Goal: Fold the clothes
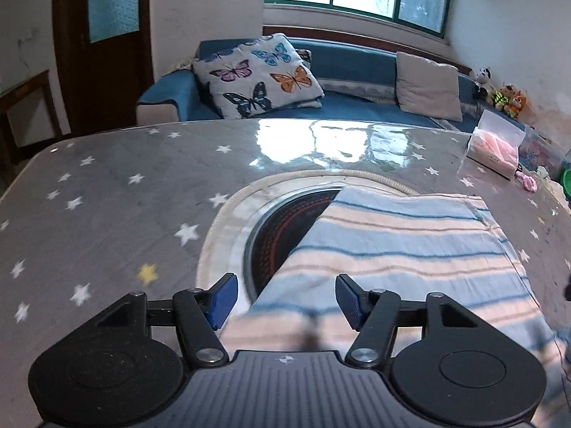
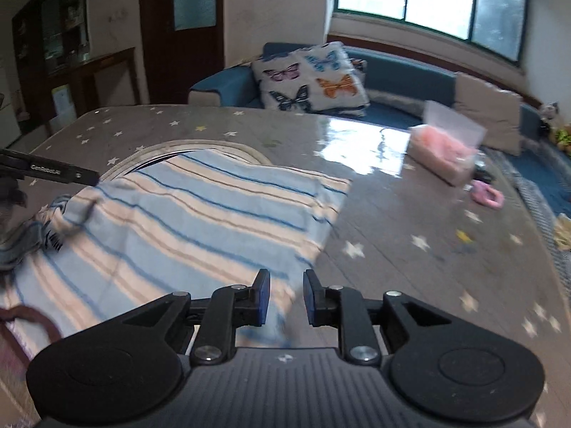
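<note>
Presently the striped garment (image 1: 392, 249) lies flat mid-counter (image 1: 107, 196), partly folded. Left gripper (image 1: 285, 299) fingers stand half open astride its near edge; right gripper (image 2: 285, 297) fingers narrowly parted, seemingly holding nothing. Pinch both near corners squarely before folding.

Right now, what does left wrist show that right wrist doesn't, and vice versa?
Only left wrist: the left gripper with jaws apart over the near edge of the striped cloth, the dark round inset in the table exposed beside the cloth, and stuffed toys by the wall.

Only right wrist: the right gripper, jaws narrowly apart at the cloth's near corner, a dark cabinet, and part of the other gripper at the left edge.

Both: the star-patterned table, the butterfly cushion, the blue sofa, the pink tissue box.
</note>
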Motion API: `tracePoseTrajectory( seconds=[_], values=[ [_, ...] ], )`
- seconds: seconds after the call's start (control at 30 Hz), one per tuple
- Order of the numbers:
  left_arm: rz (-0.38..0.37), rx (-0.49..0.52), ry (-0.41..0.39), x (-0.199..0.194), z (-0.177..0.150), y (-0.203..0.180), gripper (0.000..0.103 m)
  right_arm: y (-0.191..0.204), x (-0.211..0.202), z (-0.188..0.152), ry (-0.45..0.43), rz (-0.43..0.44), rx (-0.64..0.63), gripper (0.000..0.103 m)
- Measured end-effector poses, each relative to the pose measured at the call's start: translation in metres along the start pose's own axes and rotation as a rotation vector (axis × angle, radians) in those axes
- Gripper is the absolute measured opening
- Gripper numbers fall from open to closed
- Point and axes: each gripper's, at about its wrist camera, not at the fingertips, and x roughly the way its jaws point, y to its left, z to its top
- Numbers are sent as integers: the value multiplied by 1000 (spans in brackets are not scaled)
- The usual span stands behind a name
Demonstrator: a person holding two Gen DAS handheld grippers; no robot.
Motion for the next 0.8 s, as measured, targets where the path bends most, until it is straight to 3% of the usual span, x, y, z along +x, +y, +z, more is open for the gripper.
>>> tracePoseTrajectory(
  seconds=[0.27,0.4,0.47,0.53,0.57,0.63,0.7,0.8],
  values=[
    [-16,38,42,54,25,-12,64,-3,79,33,38,39,-43,22],
    [-33,45,72,73,30,-12,63,-4,99,41,50,60,-50,23],
    [-55,42,87,79,30,-11,56,-7,106,45,53,69,-52,27],
    [-84,33,105,84,30,-9,38,-9,111,46,50,76,-48,29],
    [-97,28,114,86,29,-9,35,-10,113,47,51,81,-46,29],
    [-117,19,114,87,28,-8,15,-11,117,47,49,84,-43,29],
    [-134,-2,113,85,28,-8,6,-12,119,46,53,86,-37,29],
    [-159,7,61,67,27,-15,5,-14,120,45,57,85,-26,29]
  ],
)
